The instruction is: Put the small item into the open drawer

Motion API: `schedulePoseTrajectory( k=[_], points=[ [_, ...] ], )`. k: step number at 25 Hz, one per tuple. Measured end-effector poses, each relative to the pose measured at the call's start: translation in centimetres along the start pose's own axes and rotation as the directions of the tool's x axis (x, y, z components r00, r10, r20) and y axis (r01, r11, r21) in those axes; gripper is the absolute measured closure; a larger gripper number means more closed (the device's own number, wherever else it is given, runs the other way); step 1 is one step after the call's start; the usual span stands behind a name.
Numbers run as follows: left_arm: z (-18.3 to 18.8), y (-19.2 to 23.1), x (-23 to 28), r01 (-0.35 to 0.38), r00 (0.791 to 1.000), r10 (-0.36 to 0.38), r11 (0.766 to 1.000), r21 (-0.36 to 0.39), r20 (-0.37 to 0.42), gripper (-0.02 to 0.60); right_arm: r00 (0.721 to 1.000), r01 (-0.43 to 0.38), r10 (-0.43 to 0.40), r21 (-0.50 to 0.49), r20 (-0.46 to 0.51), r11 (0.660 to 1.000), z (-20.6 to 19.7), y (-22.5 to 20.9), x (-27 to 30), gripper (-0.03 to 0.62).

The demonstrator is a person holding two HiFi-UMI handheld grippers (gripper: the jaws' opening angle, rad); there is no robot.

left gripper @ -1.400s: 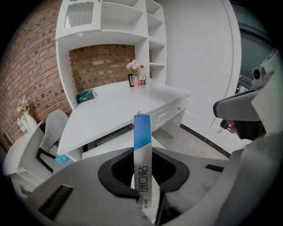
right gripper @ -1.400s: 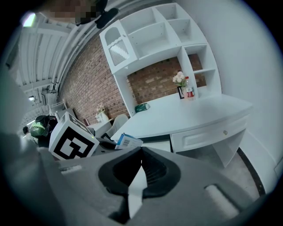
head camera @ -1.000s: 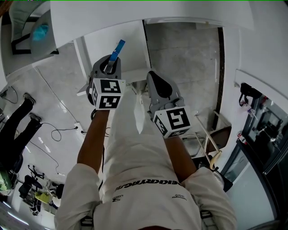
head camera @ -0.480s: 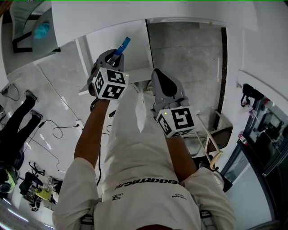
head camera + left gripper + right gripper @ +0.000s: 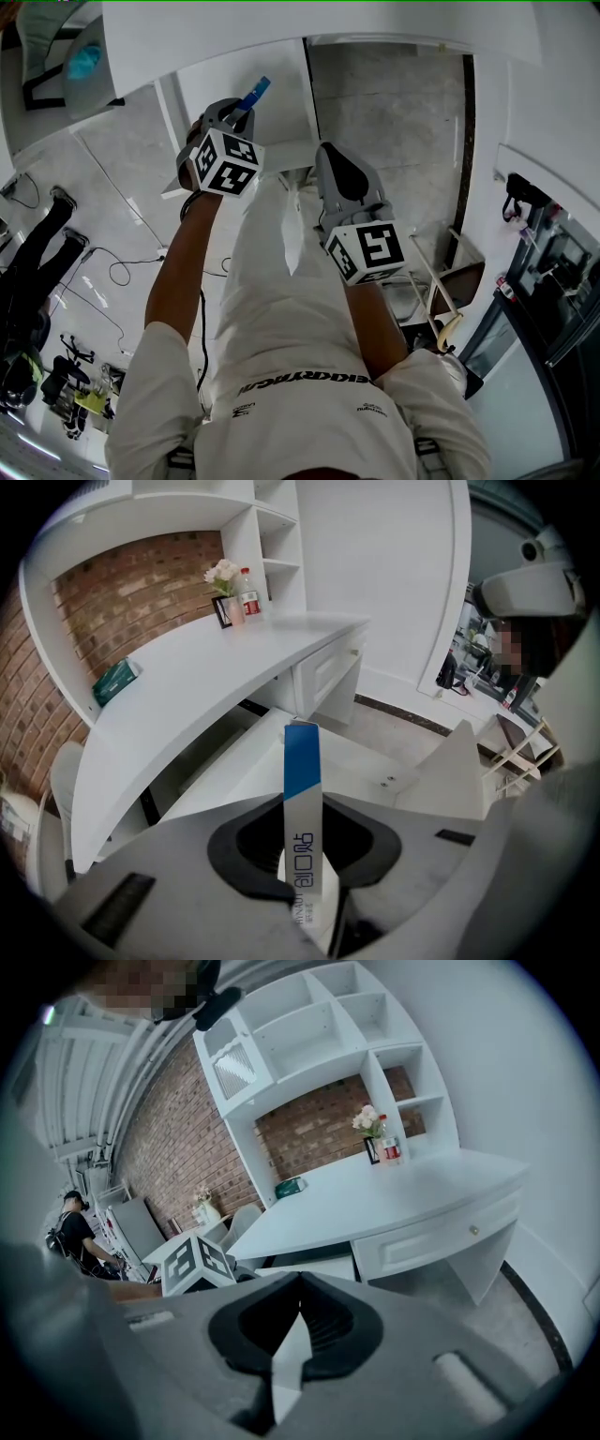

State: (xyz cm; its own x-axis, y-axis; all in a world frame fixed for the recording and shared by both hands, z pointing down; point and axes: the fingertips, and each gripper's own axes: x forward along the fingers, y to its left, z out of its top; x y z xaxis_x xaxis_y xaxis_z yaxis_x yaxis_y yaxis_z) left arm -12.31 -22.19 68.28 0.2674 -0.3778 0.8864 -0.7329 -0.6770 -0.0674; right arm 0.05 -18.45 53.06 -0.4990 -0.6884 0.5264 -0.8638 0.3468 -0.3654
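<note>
A slim white box with a blue end stands upright between the jaws of my left gripper, which is shut on it. In the head view the box's blue tip sticks out past the left gripper, over the open white drawer under the desk. The same drawer lies just beyond the jaws in the left gripper view. My right gripper hangs to the right of the left one by the drawer's near edge. Its jaws meet at the tips with nothing held.
The curved white desk carries a green tissue pack, flowers and a bottle. A closed drawer with a knob is beside the open one. Cables and a bystander's legs are at the left; a wooden rack stands at the right.
My left gripper has shifted a little left and up with the box and has twisted, so its marker cube faces differently. The right gripper has drifted slightly right, then stayed still.
</note>
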Motion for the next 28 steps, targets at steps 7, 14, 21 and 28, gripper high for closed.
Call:
schedulePoseTrajectory(
  k=[7, 14, 21, 28],
  points=[
    [-0.8, 0.0, 1.8, 0.026, 0.998, -0.021, 0.996, 0.083, -0.053, 0.512, 1.0, -0.003, 0.003, 0.002, -0.013, 1.0, -0.3, -0.1, 0.3, 0.595],
    [-2.1, -1.3, 3.6, 0.074, 0.993, -0.061, 0.989, 0.131, -0.101, 0.511, 1.0, -0.014, 0.014, -0.007, -0.02, 1.0, -0.4, 0.0, 0.1, 0.595],
    [-3.5, -1.9, 5.4, 0.109, 0.986, -0.077, 0.967, 0.228, -0.147, 0.509, 1.0, -0.009, 0.009, -0.005, -0.03, 1.0, -0.8, -0.4, 0.5, 0.595],
    [-4.5, -1.8, 6.6, 0.131, 0.98, -0.081, 0.95, 0.284, -0.183, 0.508, 1.0, -0.006, 0.006, 0.006, -0.03, 1.0, -1.0, -0.4, 0.7, 0.596]
  ],
)
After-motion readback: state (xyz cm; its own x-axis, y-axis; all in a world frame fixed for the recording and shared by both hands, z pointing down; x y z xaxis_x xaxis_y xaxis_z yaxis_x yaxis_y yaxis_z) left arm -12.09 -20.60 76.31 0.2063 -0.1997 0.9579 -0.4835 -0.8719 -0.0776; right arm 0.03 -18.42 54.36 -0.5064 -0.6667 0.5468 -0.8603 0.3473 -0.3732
